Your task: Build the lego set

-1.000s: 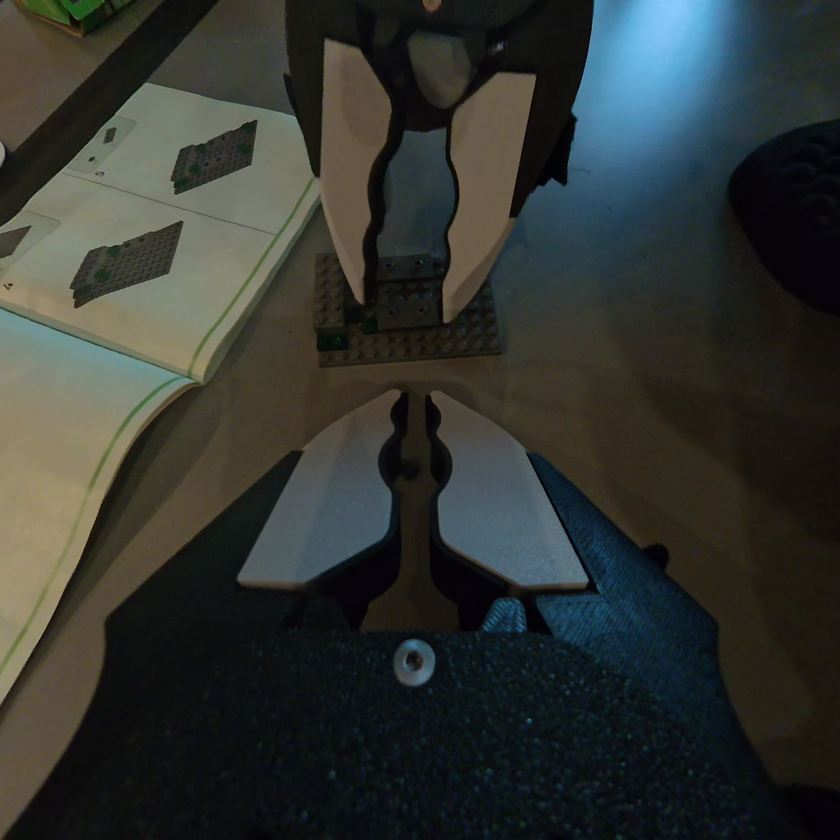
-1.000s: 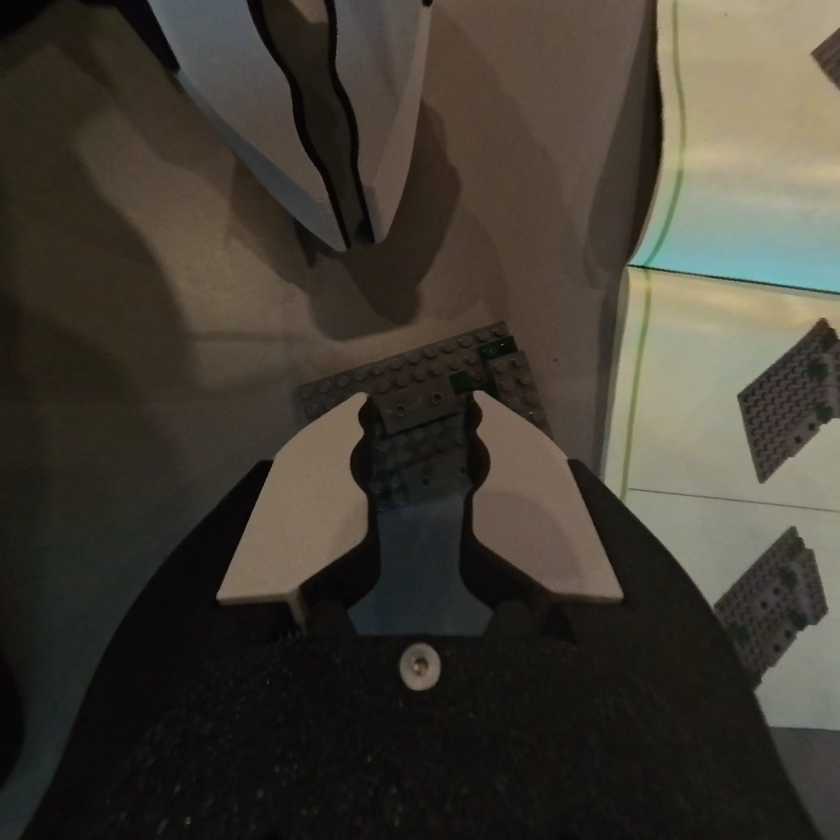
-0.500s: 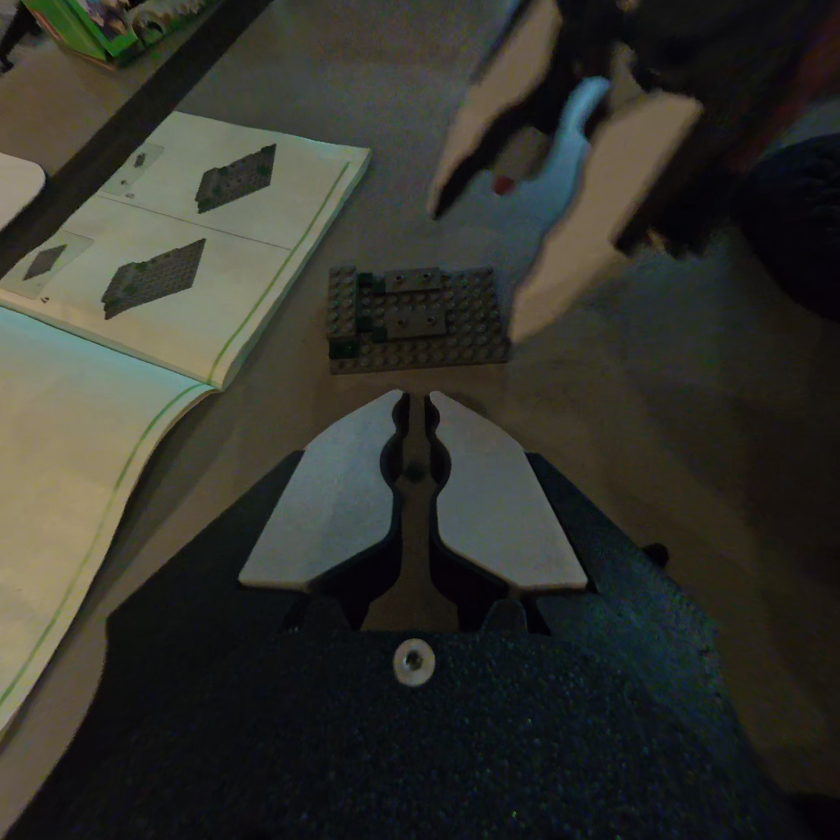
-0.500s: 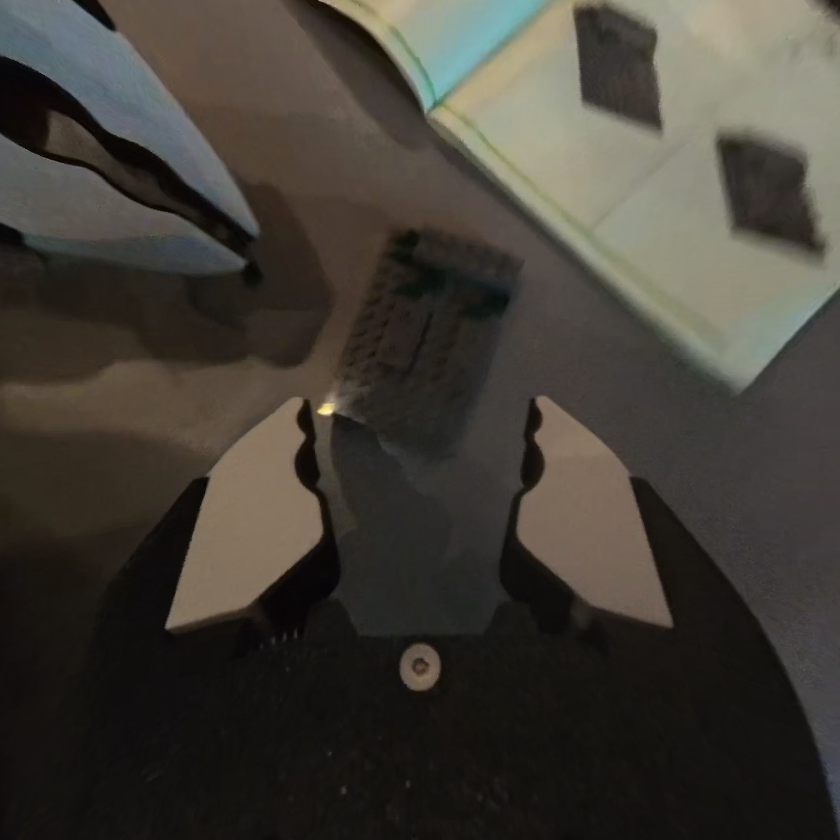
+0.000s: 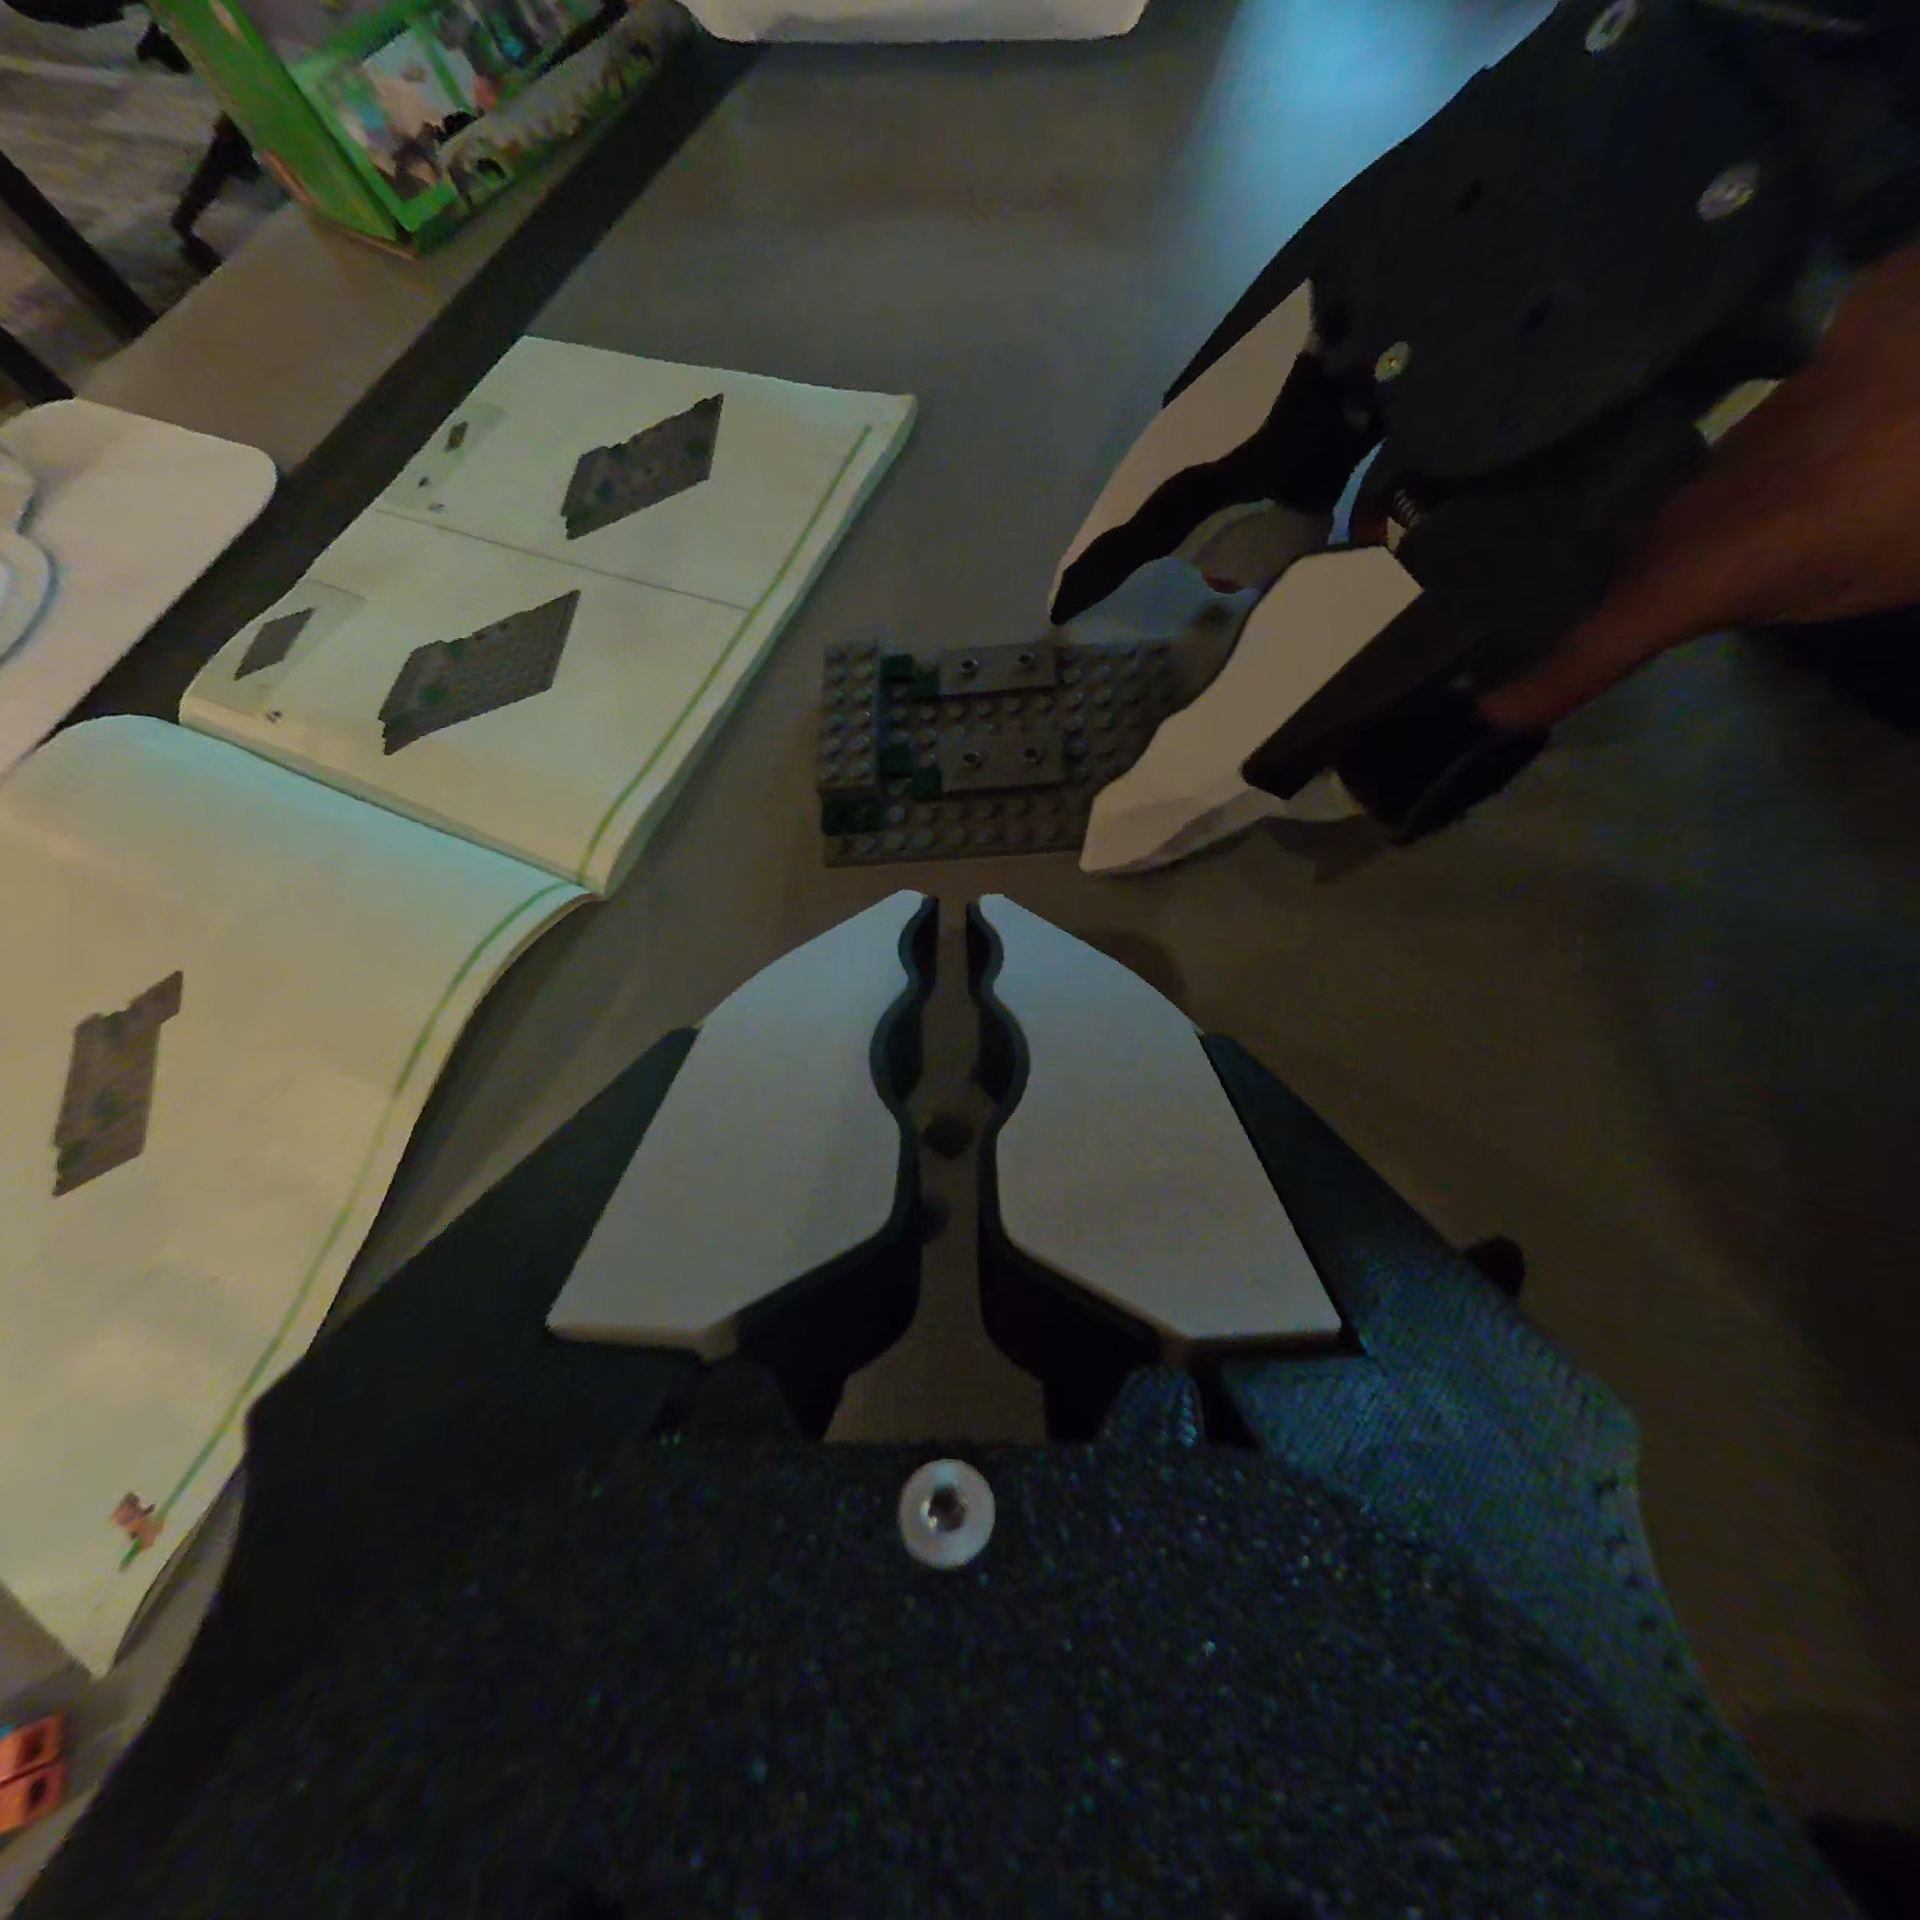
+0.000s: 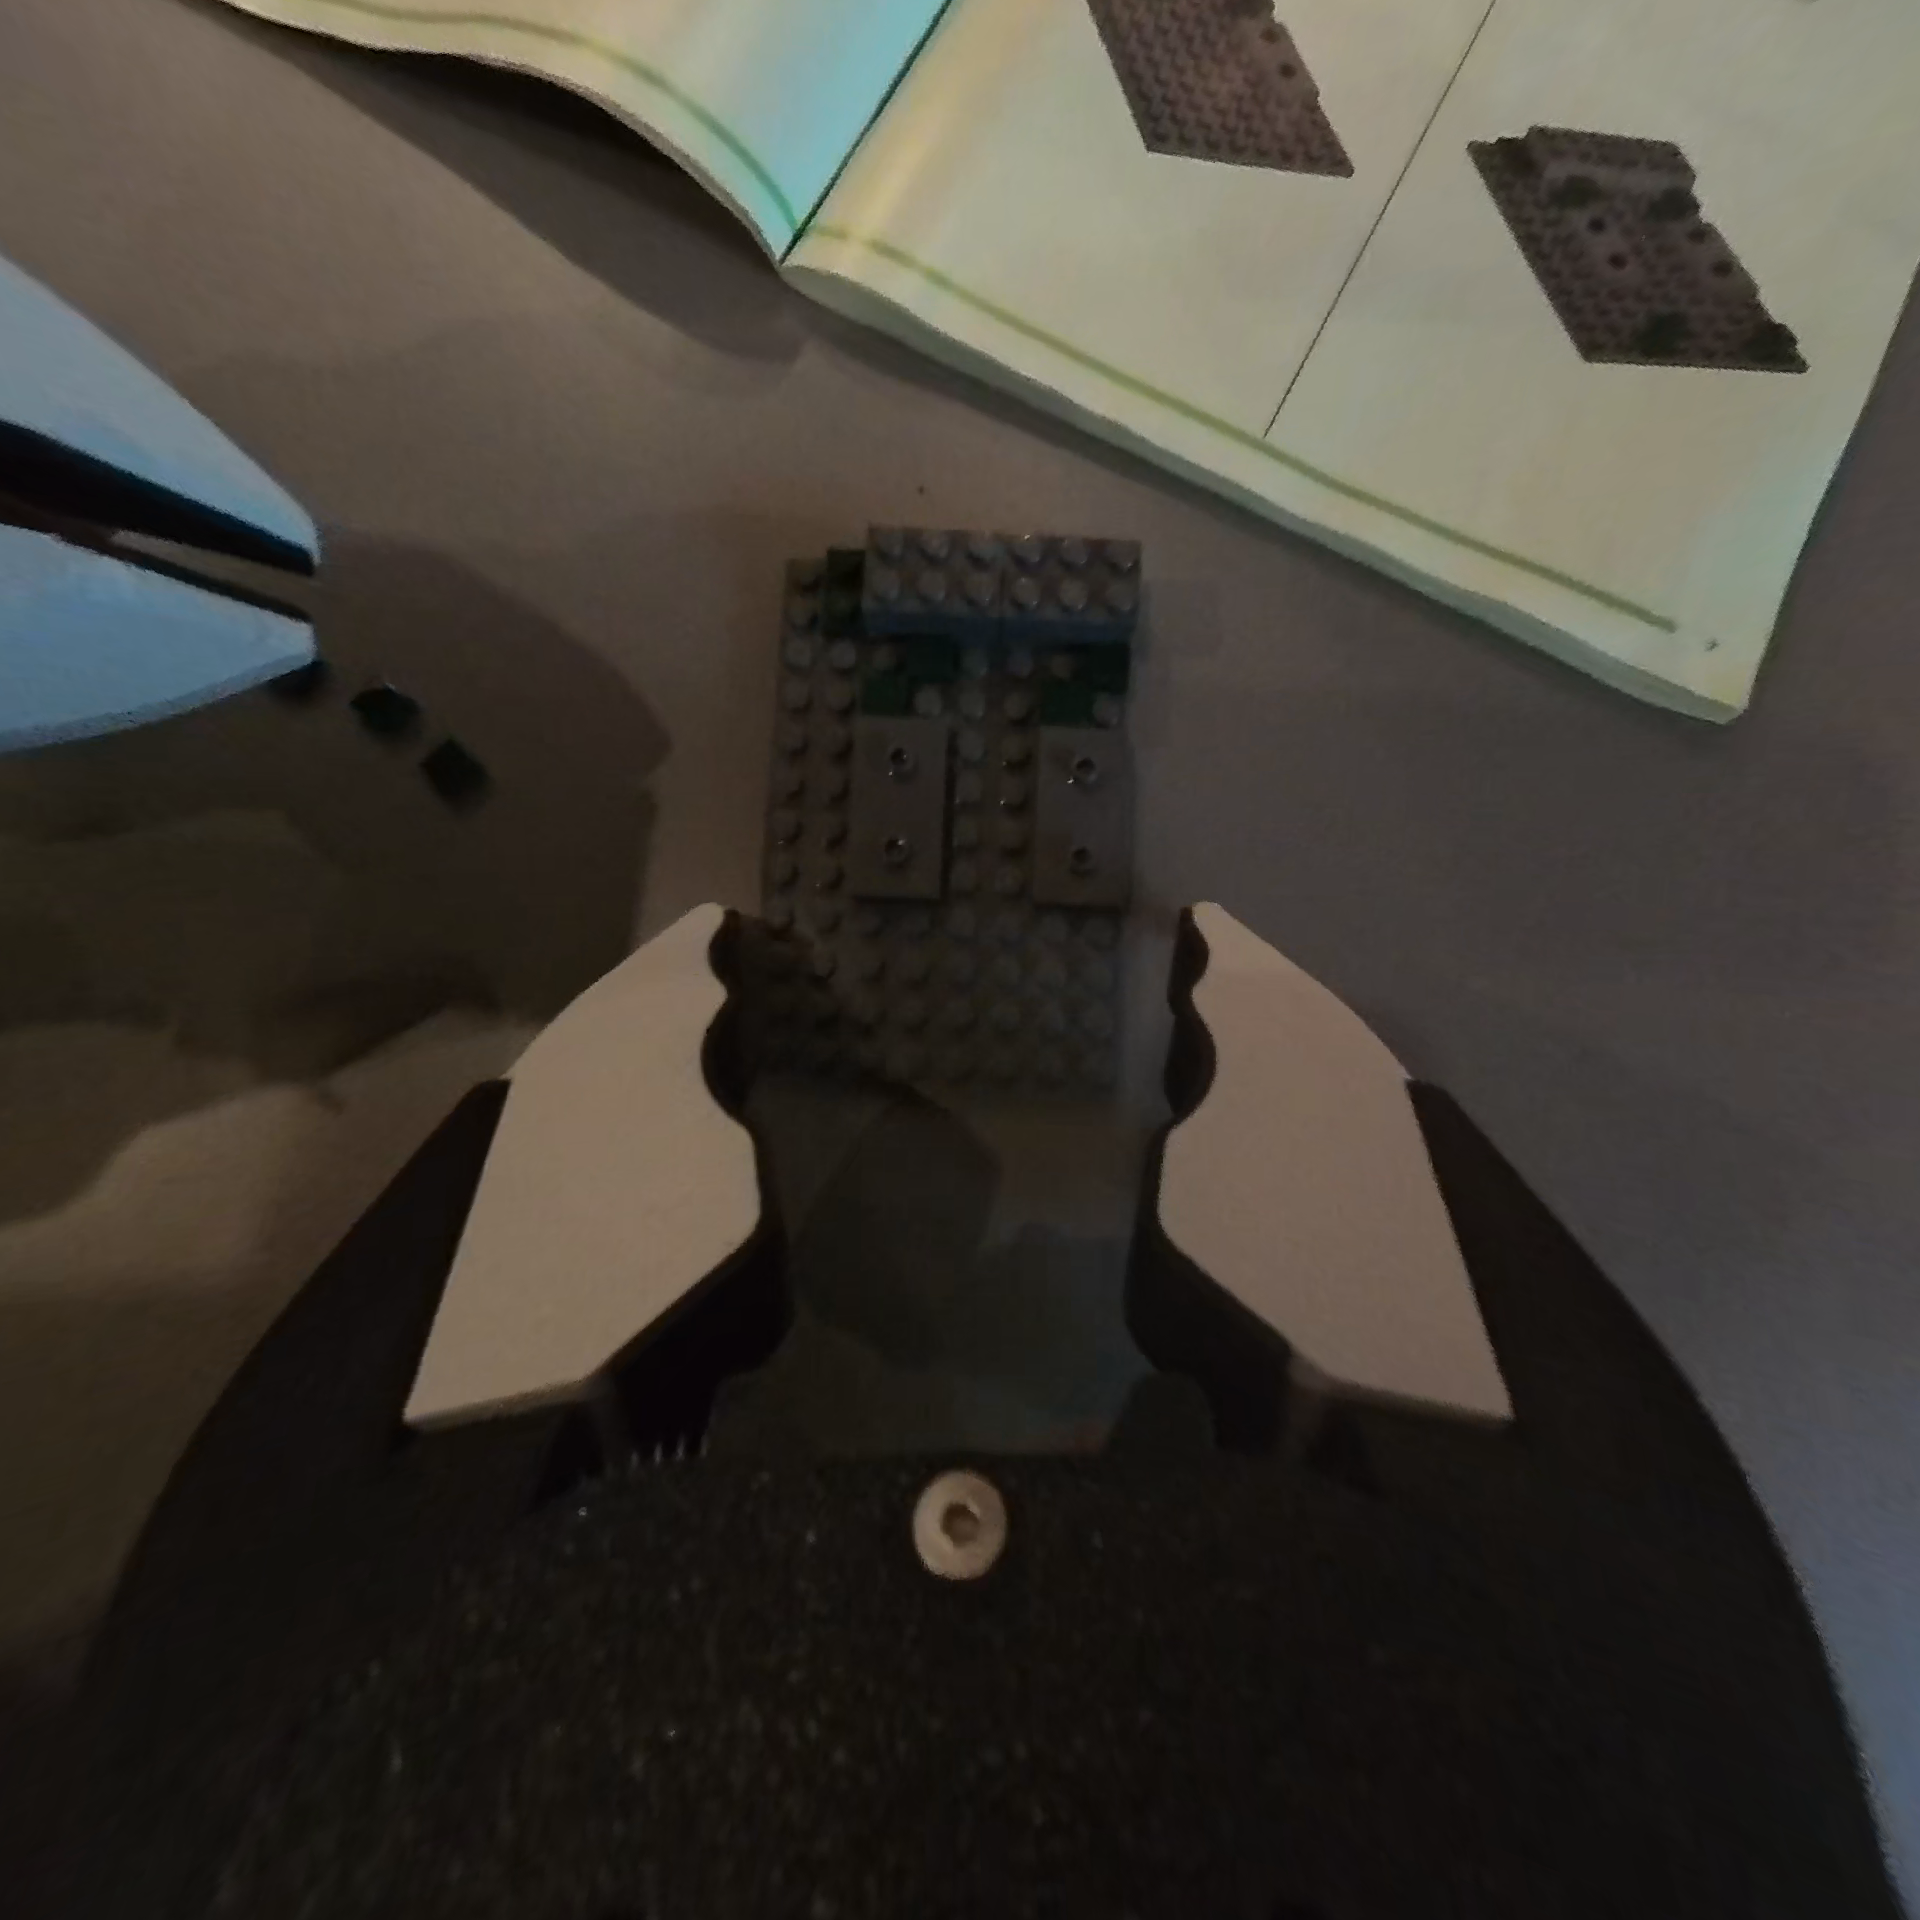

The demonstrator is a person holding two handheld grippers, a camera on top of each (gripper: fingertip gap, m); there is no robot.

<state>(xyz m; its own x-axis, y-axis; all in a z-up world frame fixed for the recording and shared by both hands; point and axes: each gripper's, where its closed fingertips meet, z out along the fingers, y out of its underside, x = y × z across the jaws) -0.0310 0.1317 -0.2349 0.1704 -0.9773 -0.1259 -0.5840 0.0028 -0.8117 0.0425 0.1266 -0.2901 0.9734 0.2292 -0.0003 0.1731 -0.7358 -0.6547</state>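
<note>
The grey Lego baseplate (image 5: 987, 821) lies on the table and carries two smooth grey tiles, dark green pieces and a raised grey brick (image 6: 997, 582) at its booklet end. My left gripper (image 5: 951, 906) is shut and empty, its tips just short of the plate's near edge. My right gripper (image 6: 956, 914) is open and empty, with its fingers on either side of the plate's (image 6: 935, 997) near end. In the left wrist view it (image 5: 1075, 738) sits low at the plate's right end. Small dark pieces (image 6: 452, 774) lie on the table by the left gripper's tips.
The open instruction booklet (image 5: 520, 623) lies left of the plate and also shows in the right wrist view (image 6: 1351, 260). A green box (image 5: 395, 114) and white trays (image 5: 104, 520) stand at the back left. Orange bricks (image 5: 31, 1756) lie near left. A hand (image 5: 1766, 540) holds the right gripper.
My right gripper left a grey tile on the plate, opened wide, lifted and swung round to the plate's right end. My left gripper stayed shut and drew back slightly.
</note>
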